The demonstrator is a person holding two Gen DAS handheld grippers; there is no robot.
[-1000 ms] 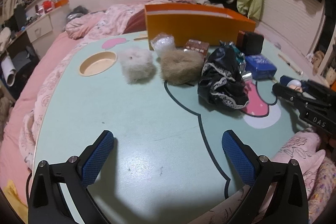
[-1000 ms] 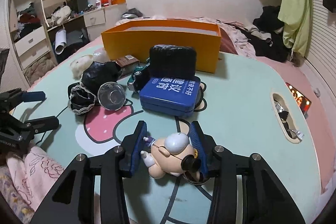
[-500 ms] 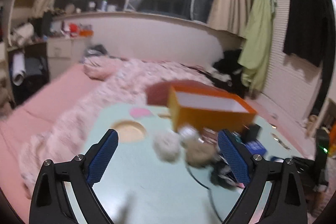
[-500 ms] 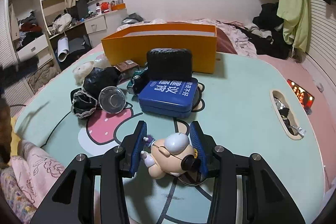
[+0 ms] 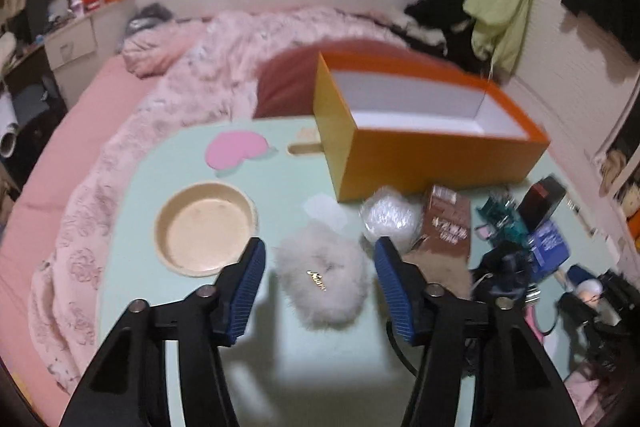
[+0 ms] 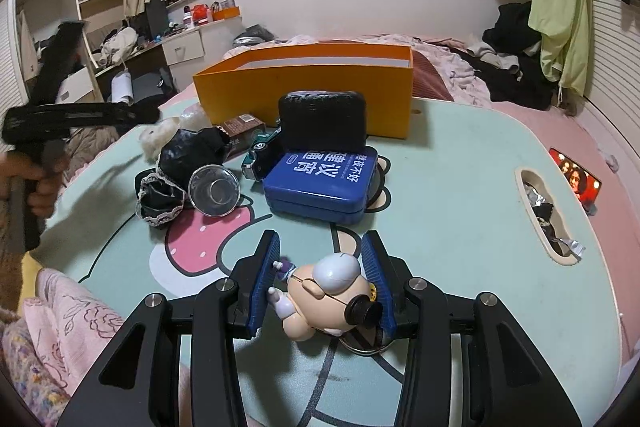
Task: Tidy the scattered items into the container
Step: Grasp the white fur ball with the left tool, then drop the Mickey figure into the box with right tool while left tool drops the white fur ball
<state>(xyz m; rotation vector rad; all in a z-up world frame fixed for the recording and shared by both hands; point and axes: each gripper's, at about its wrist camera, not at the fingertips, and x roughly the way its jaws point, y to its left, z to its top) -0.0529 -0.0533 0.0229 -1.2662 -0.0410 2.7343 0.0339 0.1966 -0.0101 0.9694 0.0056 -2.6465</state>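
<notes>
- The open orange cardboard box with white inner walls (image 5: pixel 432 147) sits at the far side of the mint-green cartoon-print table (image 5: pixel 168 163), and what shows of its white floor is bare.
- A round, shallow beige cup recess (image 5: pixel 206 227) set in the tabletop is empty too; over on the right wrist view a long slot in the table (image 6: pixel 546 215) has crumpled foil and dark bits in it.
- The left gripper (image 5: pixel 320 279) is closing in, its blue ribbed pads either side of the fluffy white fur pouch with a small gold script logo (image 5: pixel 322 279); there is a gap on both sides, so the pads are not pressing yet.
- That pouch lies on the table just in front of the box, its long axis running from upper left to lower right in the left wrist view.
- The right gripper (image 6: pixel 320 285) has its pads pinched on the small bald cartoon figurine with round glasses (image 6: pixel 324 291), which lies on its side near the table's front edge, head towards the right pad.
- Between figurine and box stand a blue flat tin with white lettering (image 6: pixel 320 183) and a black padded case (image 6: pixel 322 125) propped upright behind it.
- To their left: a clear glass cup on its side (image 6: pixel 214 189), black lace-trimmed fabric (image 6: pixel 176 167), a green toy car (image 6: pixel 260 155) and a brown carton (image 6: pixel 242 127).
- A clear crinkly plastic ball (image 5: pixel 390 219) lies just in front of the box, beside the pouch.
</notes>
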